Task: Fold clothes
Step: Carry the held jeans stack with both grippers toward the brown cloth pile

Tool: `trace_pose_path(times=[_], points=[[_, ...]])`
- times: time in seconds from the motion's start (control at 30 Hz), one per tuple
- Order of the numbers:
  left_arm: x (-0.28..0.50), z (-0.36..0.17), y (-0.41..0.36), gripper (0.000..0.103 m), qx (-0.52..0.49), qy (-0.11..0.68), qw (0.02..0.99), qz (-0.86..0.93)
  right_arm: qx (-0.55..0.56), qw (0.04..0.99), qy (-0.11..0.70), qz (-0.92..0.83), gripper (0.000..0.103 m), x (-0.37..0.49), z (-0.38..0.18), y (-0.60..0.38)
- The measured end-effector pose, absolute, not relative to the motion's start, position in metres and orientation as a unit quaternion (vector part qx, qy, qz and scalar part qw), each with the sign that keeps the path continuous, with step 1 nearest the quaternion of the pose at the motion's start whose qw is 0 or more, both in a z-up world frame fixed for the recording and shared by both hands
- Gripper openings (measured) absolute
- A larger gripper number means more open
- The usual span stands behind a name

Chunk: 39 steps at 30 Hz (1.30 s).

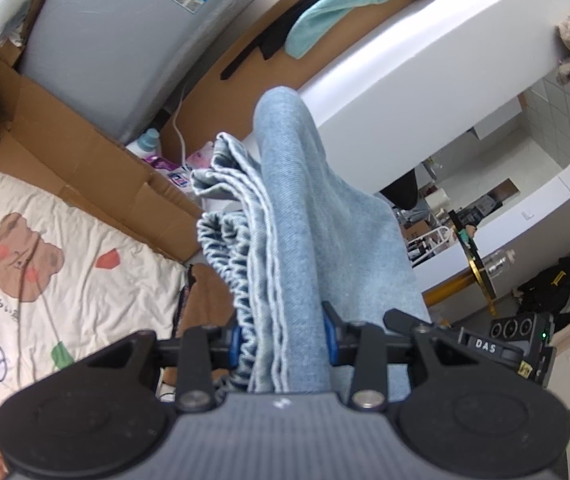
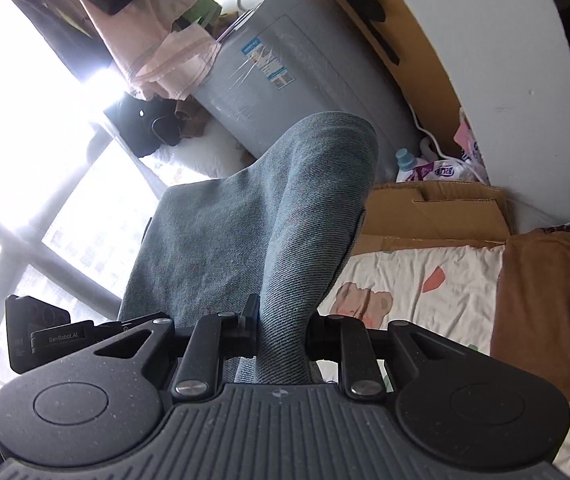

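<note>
A light blue denim garment (image 1: 297, 208) with a gathered elastic waistband fills the middle of the left wrist view. My left gripper (image 1: 285, 338) is shut on it, clamping several bunched layers between the blue pads. In the right wrist view the same denim garment (image 2: 277, 216) rises in a fold ahead of my right gripper (image 2: 283, 330), which is shut on it. Both grippers hold the garment lifted above the bed (image 1: 45, 264). The fingertips are hidden by cloth.
A cream bedsheet with bear prints (image 2: 413, 280) lies below. A brown garment (image 2: 545, 304) lies on the bed at right. Cardboard boxes (image 1: 85, 160) and a grey appliance (image 1: 125, 40) stand behind. A bright window (image 2: 25, 140) is at left. A white curved wall (image 1: 445, 60) is ahead.
</note>
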<state>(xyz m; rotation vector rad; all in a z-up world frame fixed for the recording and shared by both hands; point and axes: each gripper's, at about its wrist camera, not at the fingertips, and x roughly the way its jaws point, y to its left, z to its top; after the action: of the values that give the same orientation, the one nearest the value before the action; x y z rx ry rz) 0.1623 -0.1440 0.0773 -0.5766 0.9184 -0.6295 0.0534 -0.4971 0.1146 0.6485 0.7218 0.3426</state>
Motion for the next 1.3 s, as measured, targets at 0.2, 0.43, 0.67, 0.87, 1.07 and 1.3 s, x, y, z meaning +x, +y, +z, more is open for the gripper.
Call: trace_pose_path(times=[0.2, 0.43, 0.67, 0.87, 1.07, 1.3], points=[[0.178, 0.055, -0.179, 0.039, -0.269, 0.439, 0.797, -0.315, 0.304, 0.876, 0.350, 0.136, 0.021, 0.048, 0.099, -0.529], [0.204, 0.021, -0.225, 0.039, -0.269, 0.443, 0.780, -0.351, 0.308, 0.883, 0.342, 0.090, 0.021, 0.046, 0.073, -0.575], [0.232, -0.013, -0.262, 0.039, -0.268, 0.445, 0.764, -0.383, 0.307, 0.888, 0.340, 0.053, 0.021, 0.056, 0.047, -0.612], [0.255, -0.044, -0.293, 0.039, -0.267, 0.453, 0.751, -0.400, 0.306, 0.890, 0.336, 0.022, 0.021, 0.068, 0.022, -0.640], [0.275, -0.080, -0.315, 0.039, -0.271, 0.457, 0.740, -0.412, 0.304, 0.891, 0.337, -0.009, 0.021, 0.082, -0.010, -0.663], [0.299, -0.131, -0.340, 0.039, -0.268, 0.466, 0.732, -0.418, 0.304, 0.890, 0.336, -0.043, 0.021, 0.098, -0.062, -0.686]])
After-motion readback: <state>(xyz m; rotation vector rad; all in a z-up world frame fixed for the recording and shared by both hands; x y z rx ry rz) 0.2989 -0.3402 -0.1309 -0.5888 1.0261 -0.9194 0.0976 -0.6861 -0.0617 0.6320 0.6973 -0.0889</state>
